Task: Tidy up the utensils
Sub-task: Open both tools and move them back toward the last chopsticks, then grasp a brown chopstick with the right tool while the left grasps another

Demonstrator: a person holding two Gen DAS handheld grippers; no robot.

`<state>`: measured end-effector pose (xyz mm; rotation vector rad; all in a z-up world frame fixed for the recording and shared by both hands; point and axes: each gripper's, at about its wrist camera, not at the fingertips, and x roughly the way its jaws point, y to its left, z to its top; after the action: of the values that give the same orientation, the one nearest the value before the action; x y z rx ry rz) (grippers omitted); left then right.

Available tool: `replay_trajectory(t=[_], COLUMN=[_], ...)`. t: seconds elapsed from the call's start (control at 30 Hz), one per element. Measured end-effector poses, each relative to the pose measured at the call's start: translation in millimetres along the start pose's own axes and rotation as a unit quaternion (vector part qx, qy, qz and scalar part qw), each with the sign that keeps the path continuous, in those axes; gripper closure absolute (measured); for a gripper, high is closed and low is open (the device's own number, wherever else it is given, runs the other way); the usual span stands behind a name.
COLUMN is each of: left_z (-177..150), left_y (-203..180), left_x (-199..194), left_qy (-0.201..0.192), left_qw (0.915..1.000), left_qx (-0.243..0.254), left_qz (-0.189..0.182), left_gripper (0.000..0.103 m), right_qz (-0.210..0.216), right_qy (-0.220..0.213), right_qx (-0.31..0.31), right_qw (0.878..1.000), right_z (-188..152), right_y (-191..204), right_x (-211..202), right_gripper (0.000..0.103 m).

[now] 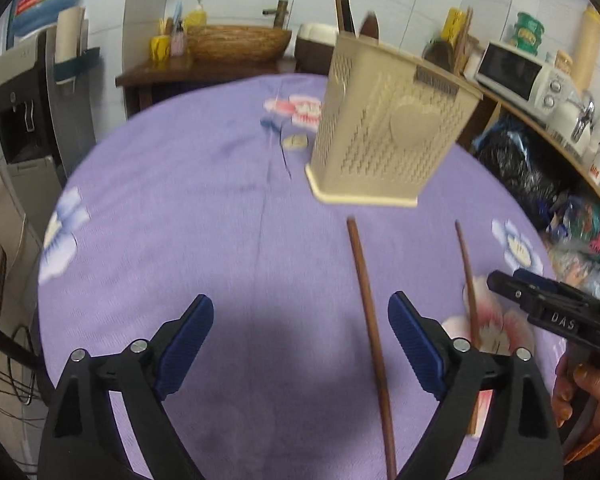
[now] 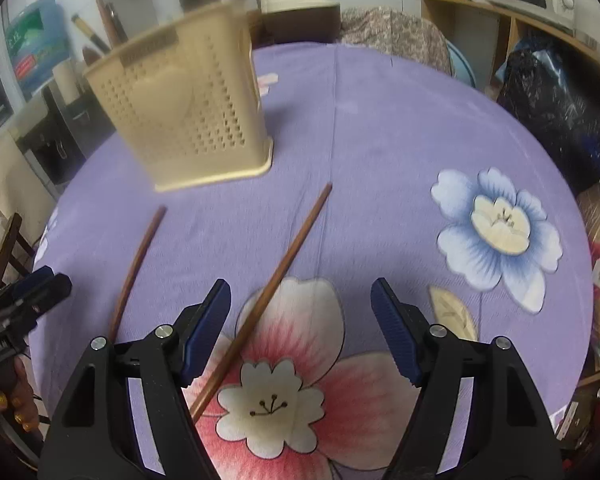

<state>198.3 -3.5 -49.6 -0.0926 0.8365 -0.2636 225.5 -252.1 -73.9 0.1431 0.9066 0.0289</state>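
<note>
Two brown wooden chopsticks lie on the purple flowered tablecloth (image 1: 180,200). One chopstick (image 1: 370,328) lies between my left gripper's fingers, close to the right one; it shows in the right wrist view (image 2: 134,268) too. The other chopstick (image 2: 272,284) runs under my right gripper's left finger; it also shows in the left wrist view (image 1: 468,276). A beige perforated utensil holder (image 1: 384,136) stands upright beyond them, also in the right wrist view (image 2: 184,108), with utensil handles sticking out. My left gripper (image 1: 300,340) is open and empty. My right gripper (image 2: 300,328) is open and empty.
Right of the table stands a wooden shelf with a white microwave (image 1: 520,72), jars and a dark plastic bag (image 1: 516,160). A woven basket (image 1: 236,42) sits on a cabinet behind. A water dispenser (image 1: 24,120) stands at the left. The table edge curves close on both sides.
</note>
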Motion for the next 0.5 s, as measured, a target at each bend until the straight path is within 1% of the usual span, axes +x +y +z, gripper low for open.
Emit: replay_trajectory(t=[0.1,0.13,0.2,0.27,0.3,0.37,0.4,0.47,0.5], left_z=[-8.5,-7.5,-7.8,-10.4,-10.3,-13.2,-15.1,-17.3,-17.7], left_y=[-4.7,-4.9,-5.3,-6.1,-6.7,-7.9,-7.8,-8.3,-7.8], left_x=[5.1,6.0,6.2,5.9,5.7,5.5,5.9,7.4,7.7], left_qy=[0.01,0.013,0.013,0.011,0.011,0.011,0.012,0.014,0.014], left_qw=[0.9997,0.9996,0.9994,0.9992,0.999,0.9987,0.9987,0.9988,0.9989], left_qx=[0.015,0.017,0.022,0.027,0.031,0.036,0.036,0.033,0.032], left_qz=[0.014,0.016,0.022,0.027,0.03,0.034,0.035,0.032,0.032], left_gripper=[0.008,0.008,0.008,0.008,0.008,0.008,0.008,0.008,0.008], right_qz=[-0.004,-0.008,-0.011,-0.012,-0.012,-0.017,-0.02,-0.025,-0.028], right_qy=[0.008,0.009,0.011,0.017,0.018,0.017,0.018,0.019,0.02], right_qx=[-0.015,-0.018,-0.017,-0.011,-0.009,-0.01,-0.01,-0.01,-0.012], right_qw=[1.0,1.0,1.0,1.0,1.0,1.0,1.0,0.999,0.999], right_z=[-4.8,-4.1,-0.7,3.0,6.0,11.6,15.1,24.0,27.8], right_y=[7.6,9.6,10.8,9.1,8.0,8.2,8.6,7.4,7.3], right_x=[7.7,11.0,16.9,24.1,25.8,28.8,30.8,37.2,39.7], right_gripper=[0.03,0.031,0.037,0.048,0.05,0.056,0.058,0.066,0.068])
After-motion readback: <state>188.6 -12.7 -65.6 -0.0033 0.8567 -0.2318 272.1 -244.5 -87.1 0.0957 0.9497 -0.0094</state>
